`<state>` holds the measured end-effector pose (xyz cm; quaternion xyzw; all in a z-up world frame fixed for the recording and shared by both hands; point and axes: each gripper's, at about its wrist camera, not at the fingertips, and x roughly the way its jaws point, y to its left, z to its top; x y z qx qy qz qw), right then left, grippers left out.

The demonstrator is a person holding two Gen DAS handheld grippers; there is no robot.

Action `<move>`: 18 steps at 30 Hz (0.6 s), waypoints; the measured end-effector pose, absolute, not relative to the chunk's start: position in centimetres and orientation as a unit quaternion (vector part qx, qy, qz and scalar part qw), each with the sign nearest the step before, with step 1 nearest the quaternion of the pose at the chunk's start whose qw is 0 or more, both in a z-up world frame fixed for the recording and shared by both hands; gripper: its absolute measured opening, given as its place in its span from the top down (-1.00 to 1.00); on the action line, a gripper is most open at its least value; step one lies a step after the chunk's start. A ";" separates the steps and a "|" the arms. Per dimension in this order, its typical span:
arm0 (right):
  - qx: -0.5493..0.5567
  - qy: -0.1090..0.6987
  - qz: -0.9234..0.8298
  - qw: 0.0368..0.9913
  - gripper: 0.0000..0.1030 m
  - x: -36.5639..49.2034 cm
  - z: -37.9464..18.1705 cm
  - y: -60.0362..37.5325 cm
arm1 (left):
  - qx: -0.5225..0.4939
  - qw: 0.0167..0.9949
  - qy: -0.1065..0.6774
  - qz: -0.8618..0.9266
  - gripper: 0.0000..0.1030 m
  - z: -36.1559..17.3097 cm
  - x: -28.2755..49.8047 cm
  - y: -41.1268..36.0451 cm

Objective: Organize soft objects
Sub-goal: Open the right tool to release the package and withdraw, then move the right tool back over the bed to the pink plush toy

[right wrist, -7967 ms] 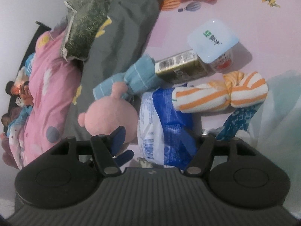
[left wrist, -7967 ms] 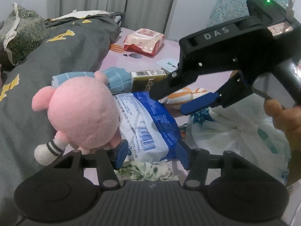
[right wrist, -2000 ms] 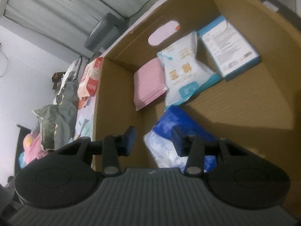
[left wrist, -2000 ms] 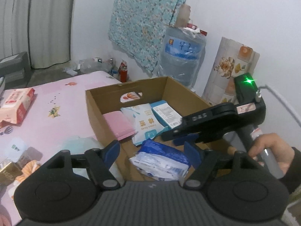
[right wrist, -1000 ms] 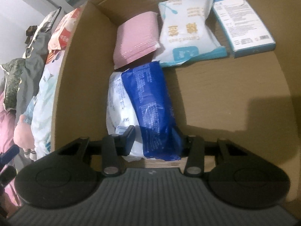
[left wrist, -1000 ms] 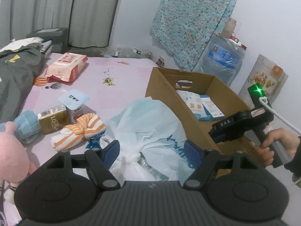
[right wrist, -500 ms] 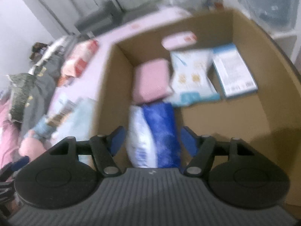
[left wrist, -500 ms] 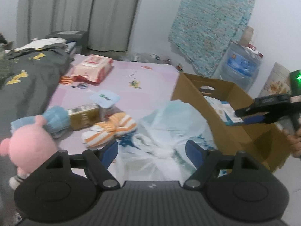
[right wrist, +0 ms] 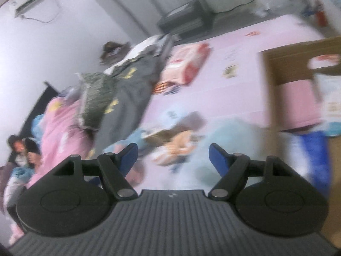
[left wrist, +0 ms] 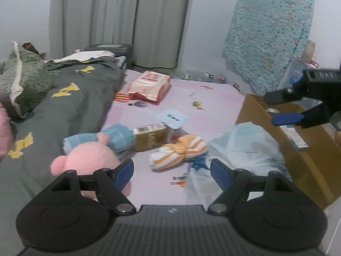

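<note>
With several packs already lying in the cardboard box [left wrist: 307, 162] at right, both the left gripper [left wrist: 172, 171] and right gripper [right wrist: 173, 154] stand open and empty, its jaws just opened, while the pink plush [left wrist: 89, 160] and striped towel [left wrist: 179, 150] remain on the bed [left wrist: 213, 106].

Fuzzy plush is seen on the pink toy [left wrist: 89, 160], and striped knit cloth on the orange roll [left wrist: 179, 152]. The box [left wrist: 307, 162] is made of matt brown cardboard. Thin crinkled plastic forms the bag [left wrist: 240, 143]; the wipes pack [left wrist: 150, 86] looks glossy.
</note>
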<state>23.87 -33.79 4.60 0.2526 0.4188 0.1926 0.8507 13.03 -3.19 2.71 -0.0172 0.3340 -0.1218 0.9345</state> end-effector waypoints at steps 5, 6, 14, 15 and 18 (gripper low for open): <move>0.271 0.425 0.245 0.828 -0.43 25.9 4.3 -28.7 | -0.018 0.937 0.333 -0.105 -0.56 2.8 13.3 -1.3; 0.274 0.426 0.253 0.824 -0.43 26.4 4.3 -27.7 | -0.017 0.938 0.332 -0.100 -0.56 2.8 13.4 -0.9; 0.318 0.447 0.274 0.790 -0.43 29.8 2.3 -23.6 | -0.006 0.941 0.330 -0.074 -0.55 2.8 13.9 1.4; 0.323 0.451 0.277 0.785 -0.43 30.1 1.8 -23.2 | -0.003 0.941 0.330 -0.072 -0.55 2.8 13.9 1.6; 0.328 0.467 0.285 0.770 -0.43 30.6 0.3 -21.6 | -0.002 0.939 0.338 -0.062 -0.54 2.2 14.2 2.2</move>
